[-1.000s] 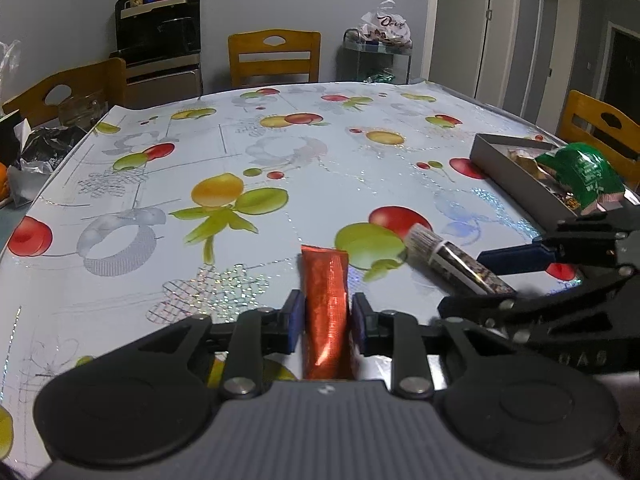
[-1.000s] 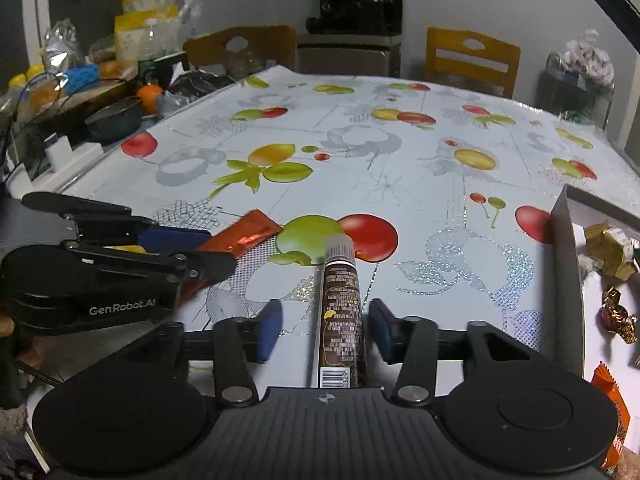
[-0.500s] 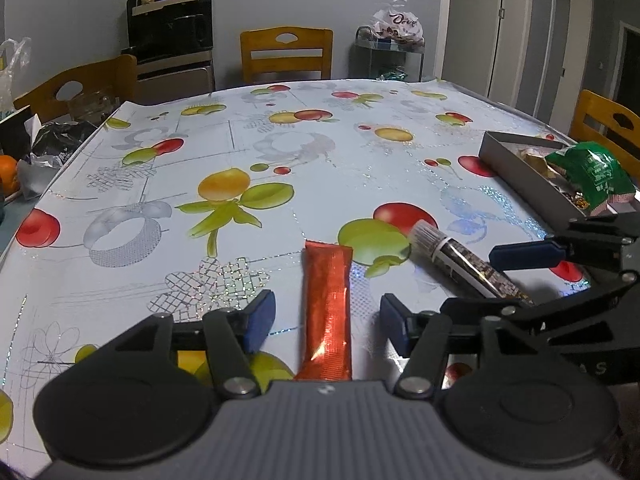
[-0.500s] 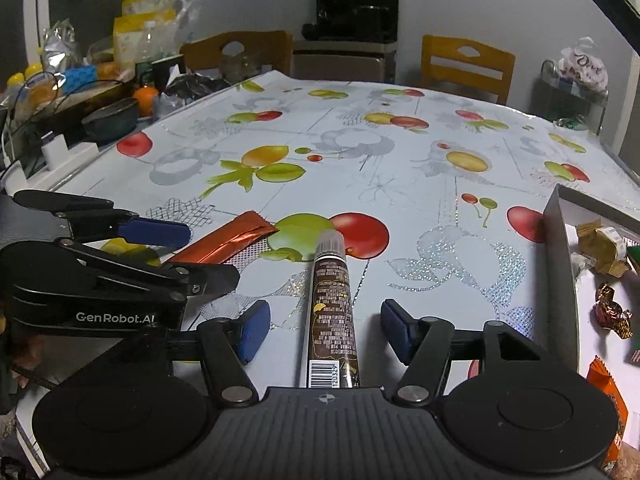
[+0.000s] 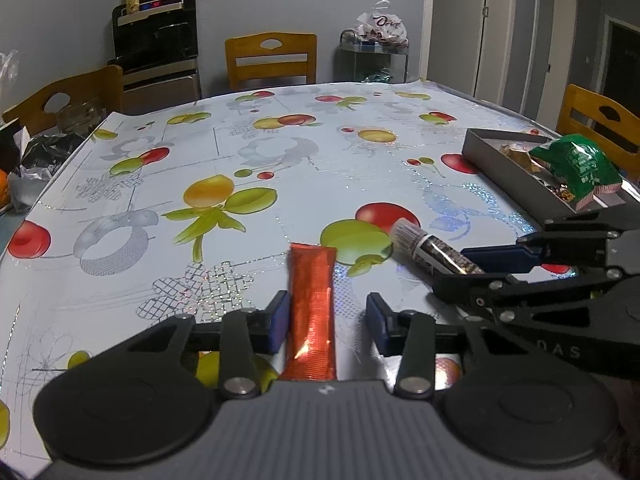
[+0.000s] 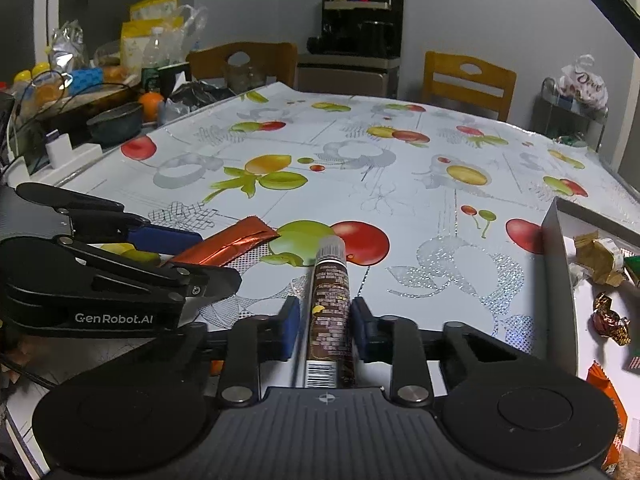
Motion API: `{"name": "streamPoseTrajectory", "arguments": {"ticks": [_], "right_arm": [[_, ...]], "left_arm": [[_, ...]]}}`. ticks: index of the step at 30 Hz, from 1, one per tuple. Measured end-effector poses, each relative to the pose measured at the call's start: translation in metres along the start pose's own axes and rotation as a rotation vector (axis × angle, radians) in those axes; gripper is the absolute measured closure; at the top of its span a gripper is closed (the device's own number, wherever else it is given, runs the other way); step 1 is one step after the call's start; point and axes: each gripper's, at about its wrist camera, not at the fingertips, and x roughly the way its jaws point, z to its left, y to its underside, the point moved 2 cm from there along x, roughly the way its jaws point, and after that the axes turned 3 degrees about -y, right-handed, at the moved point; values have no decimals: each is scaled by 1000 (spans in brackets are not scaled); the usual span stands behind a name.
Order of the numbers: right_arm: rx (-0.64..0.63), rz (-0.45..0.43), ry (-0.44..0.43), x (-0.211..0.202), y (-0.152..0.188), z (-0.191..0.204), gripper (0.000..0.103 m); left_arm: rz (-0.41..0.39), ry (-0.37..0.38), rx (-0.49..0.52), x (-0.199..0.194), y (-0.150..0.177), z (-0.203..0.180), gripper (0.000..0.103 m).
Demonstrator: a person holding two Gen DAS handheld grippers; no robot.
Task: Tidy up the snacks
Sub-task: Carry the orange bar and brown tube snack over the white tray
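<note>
An orange foil packet (image 5: 312, 300) lies flat on the fruit-print tablecloth between the jaws of my left gripper (image 5: 326, 312). Those jaws are closing: the left pad meets the packet's edge, while a gap remains at the right pad. To its right lies a brown stick packet (image 6: 329, 292) with a barcode end, between the jaws of my right gripper (image 6: 325, 320). These jaws are closing too, and both pads sit against the stick's sides. A grey tray (image 5: 508, 176) at the right holds a green bag (image 5: 576, 164) and wrapped candies.
Wooden chairs (image 5: 272, 60) stand at the table's far side and both ends. Bowls, bottles and bags (image 6: 116, 120) crowd a side surface past the table's left edge. A black appliance (image 5: 158, 28) stands at the back wall. The tray wall (image 6: 556, 272) rises close to my right gripper.
A second ago the left jaws pinched the orange packet; they opened wide, then narrowed again. The right jaws widened, then closed in against the brown stick. Neither hand shifted.
</note>
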Motion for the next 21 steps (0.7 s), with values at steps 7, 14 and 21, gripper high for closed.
{"name": "streamPoseTrajectory", "arguments": {"ticks": [7,14,21], "right_arm": [[11,5,-8,-1,0,-1,77],[25,8,-32,-5,0,-3,77],[31,-36,-33,-15,-7,-6,77]], "left_arm": [[-1,21,-4,-1,0,-1,83],[-17,16,14,-3,-3,-2,85],[-56,11,16,-16,-13,-2,85]]}}
